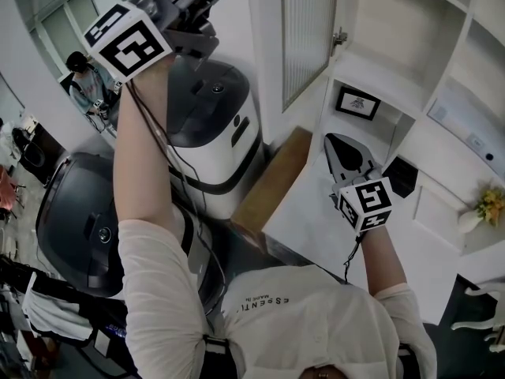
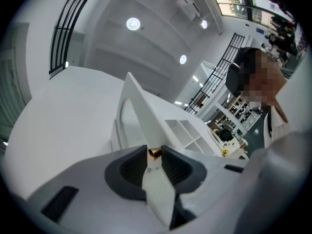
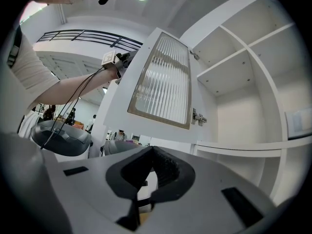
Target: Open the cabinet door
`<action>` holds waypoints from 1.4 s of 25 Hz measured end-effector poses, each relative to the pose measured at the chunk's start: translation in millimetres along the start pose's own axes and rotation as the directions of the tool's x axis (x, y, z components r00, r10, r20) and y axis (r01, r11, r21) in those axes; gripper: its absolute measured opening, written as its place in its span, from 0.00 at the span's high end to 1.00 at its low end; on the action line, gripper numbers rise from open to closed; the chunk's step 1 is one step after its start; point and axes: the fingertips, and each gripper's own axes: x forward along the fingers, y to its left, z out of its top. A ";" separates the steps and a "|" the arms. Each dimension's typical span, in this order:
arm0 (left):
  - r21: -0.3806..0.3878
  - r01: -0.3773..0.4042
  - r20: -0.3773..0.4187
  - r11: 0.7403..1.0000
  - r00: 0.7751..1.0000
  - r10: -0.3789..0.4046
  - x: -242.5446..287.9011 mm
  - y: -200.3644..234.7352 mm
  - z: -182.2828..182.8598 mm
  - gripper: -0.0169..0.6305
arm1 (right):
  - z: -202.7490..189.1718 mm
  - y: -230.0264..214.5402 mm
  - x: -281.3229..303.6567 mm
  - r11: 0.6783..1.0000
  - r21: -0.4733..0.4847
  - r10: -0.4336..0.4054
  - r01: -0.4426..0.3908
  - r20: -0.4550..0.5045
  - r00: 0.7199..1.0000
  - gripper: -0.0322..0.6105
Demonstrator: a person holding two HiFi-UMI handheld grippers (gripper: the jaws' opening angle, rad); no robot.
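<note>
- The left tool (image 2: pixel 154 159) is clenched on the free edge of the cabinet door (image 3: pixel 163 79). In the left gripper view the ribbed white edge sits between the pads and a small brass knob (image 2: pixel 155 152) is at their tips.
- In the head view the door is at the top centre of the frame. It stands well out from the cabinet (image 1: pixel 398 42), and the shelves and a framed picture (image 1: pixel 357 103) behind it are exposed, so the opening looks mostly done.
- The right tool (image 3: pixel 152 173) is low in the centre right of the head view. Its jaws are together with nothing between them, and it plays no part in the pull.
- To finish well, pull along the arc the hinge (image 3: pixel 197 117) allows, not straight out. A straight pull would probably drag the pads off the knob.
- Let the wrist turn as the door turns, so the pads stay square on the edge and do not twist against it.
- Slow down near the end of the swing. The hinge has a stop, and forcing past it could strain the fittings.
- Leave the right tool low and away from the door's path.
- Hold the grip until the door rests on its own.
</note>
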 end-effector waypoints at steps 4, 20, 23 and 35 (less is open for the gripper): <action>0.028 -0.084 0.009 0.996 0.996 0.084 -3.0 -5.7 5.5 0.83 | 0.7 -1.8 -11.0 1.000 0.005 -0.017 0.017 0.009 1.000 0.93; 0.140 -0.228 -0.089 0.964 0.966 0.241 -40.9 -85.4 -27.3 0.83 | -14.5 10.4 -66.5 0.999 0.024 0.025 -0.025 0.004 1.000 0.93; 0.113 -0.207 -0.141 0.972 0.965 0.222 -39.0 -112.6 -56.5 0.83 | -19.0 9.7 -74.0 0.999 0.033 0.029 -0.029 0.000 1.000 0.93; -0.026 -0.123 -0.269 0.992 0.957 0.112 -23.0 -220.6 -189.6 0.84 | -27.8 -27.3 -111.2 0.995 0.043 -0.090 0.090 0.010 0.996 0.93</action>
